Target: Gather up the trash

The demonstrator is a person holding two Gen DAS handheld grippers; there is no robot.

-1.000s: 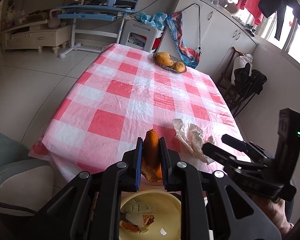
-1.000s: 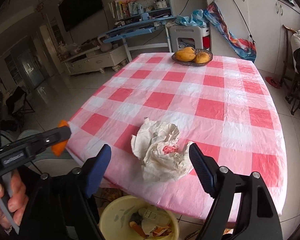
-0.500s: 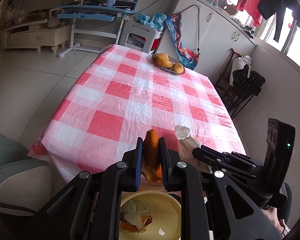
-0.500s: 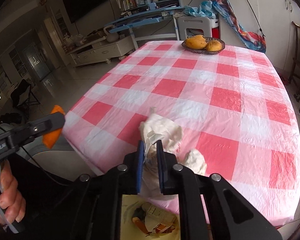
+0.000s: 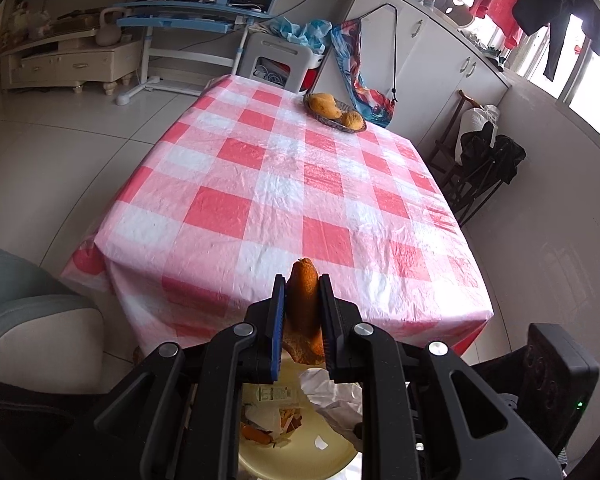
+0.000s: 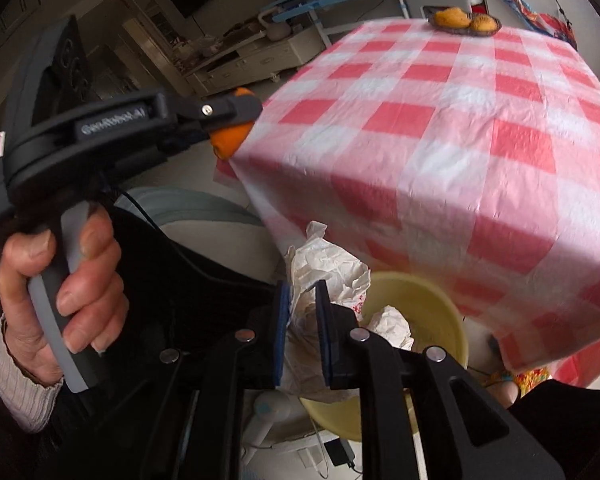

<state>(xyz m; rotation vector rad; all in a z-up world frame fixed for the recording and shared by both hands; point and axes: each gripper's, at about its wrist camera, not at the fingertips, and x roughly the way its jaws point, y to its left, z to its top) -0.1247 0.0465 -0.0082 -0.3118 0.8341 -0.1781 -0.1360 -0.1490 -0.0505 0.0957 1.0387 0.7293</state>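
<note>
Crumpled white tissue (image 6: 320,280), flecked red at one edge, sits pinched in our right gripper (image 6: 303,328), whose jaws have just eased slightly; it hangs low centre, over the yellow bin (image 6: 440,304). Our left gripper (image 5: 300,316) clamps an orange peel (image 5: 303,300), lower centre. Gripper arms hide most of the bin; the checked tablecloth (image 6: 460,120) blurs.

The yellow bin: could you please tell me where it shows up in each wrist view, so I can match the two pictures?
Left wrist view: the yellow bin sits at the bottom centre, seen between the fingers of the left hand-held gripper, below the table edge.
Right wrist view: it is low and right of centre, beyond the crumpled paper.
Shared landmark: the fruit basket at the table's far end.
</note>
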